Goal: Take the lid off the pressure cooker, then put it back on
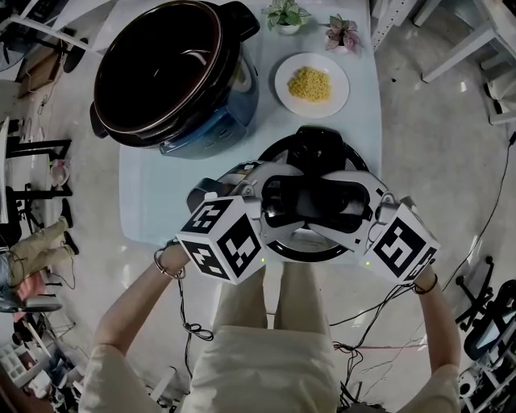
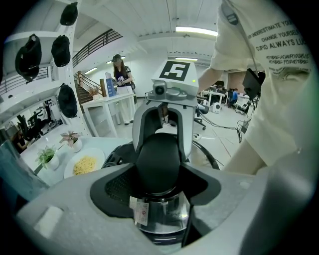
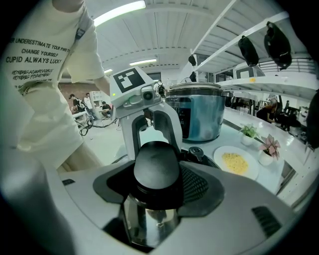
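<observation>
The pressure cooker [image 1: 169,73] stands open at the table's far left, its dark pot bare; the right gripper view shows its blue body [image 3: 197,114]. Its black and steel lid [image 1: 318,145] hangs level over the table's near edge. My left gripper [image 1: 270,198] and right gripper [image 1: 355,202] face each other across the lid's black handle [image 1: 310,198], and both are shut on it. In the left gripper view the handle knob [image 2: 158,164] fills my jaws [image 2: 159,189], with the other gripper opposite. In the right gripper view the same knob [image 3: 157,169] sits between the right gripper's [image 3: 157,199] pads.
A white plate of yellow food [image 1: 311,83] lies to the right of the cooker. Two small potted plants [image 1: 284,16] [image 1: 343,32] stand at the far edge. The pale blue table [image 1: 153,202] is narrow; cables and chairs crowd the floor around it.
</observation>
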`<state>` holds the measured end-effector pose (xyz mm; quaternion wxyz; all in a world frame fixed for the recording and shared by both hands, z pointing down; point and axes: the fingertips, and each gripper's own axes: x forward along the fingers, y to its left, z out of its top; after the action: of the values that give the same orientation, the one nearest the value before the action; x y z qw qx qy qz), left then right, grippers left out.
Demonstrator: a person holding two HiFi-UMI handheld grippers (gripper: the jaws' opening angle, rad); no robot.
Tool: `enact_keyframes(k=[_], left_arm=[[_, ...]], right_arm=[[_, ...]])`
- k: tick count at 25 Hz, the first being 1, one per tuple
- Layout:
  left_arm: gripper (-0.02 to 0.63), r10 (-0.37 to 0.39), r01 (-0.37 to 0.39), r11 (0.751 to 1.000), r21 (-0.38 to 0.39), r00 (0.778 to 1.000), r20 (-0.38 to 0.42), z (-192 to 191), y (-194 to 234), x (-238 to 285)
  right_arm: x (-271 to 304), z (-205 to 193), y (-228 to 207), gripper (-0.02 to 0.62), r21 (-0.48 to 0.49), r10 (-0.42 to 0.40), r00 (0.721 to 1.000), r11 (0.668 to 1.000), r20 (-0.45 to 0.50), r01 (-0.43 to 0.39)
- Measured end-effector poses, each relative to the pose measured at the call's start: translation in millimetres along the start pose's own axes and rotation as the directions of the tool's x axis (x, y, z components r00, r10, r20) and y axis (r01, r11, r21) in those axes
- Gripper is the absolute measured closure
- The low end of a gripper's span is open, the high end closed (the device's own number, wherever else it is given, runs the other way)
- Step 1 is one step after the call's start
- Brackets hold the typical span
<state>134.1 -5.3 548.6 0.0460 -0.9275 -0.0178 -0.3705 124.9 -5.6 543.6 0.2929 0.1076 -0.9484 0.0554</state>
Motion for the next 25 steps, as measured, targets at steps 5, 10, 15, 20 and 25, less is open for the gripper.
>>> enact_keyframes(k=[5,10,15,20,25], left_arm=[[0.321,0.016,-0.015,0.999,0.034,1.000,-0.018,-1,-3,4],[0.322,0.031,-0.030,0.998,0.049,0.999,-0.024,-2,-4,8],[0.321,0.038,-0.037,0.998,0.050,0.999,-0.020,-3,-4,9],[0.321,0.053,-0.052,0.998,0.044,0.998,-0.022,-4,-5,10],[0.321,0.111,-0.112,0.993,-0.046,0.994,-0.024,-8,-3,8]], right_arm=[[0,-8,2,0.319,-0.015,-0.022,0.999,1.000,-0.025,0.021],[1,-11,2,0.319,-0.017,-0.031,0.999,0.999,-0.022,0.031],[1,-12,1,0.319,-0.015,-0.034,0.999,0.999,-0.020,0.034],[2,-12,1,0.319,-0.016,-0.041,0.999,0.999,-0.027,0.041],[2,-17,1,0.314,0.066,-0.079,0.997,0.995,-0.009,0.079]])
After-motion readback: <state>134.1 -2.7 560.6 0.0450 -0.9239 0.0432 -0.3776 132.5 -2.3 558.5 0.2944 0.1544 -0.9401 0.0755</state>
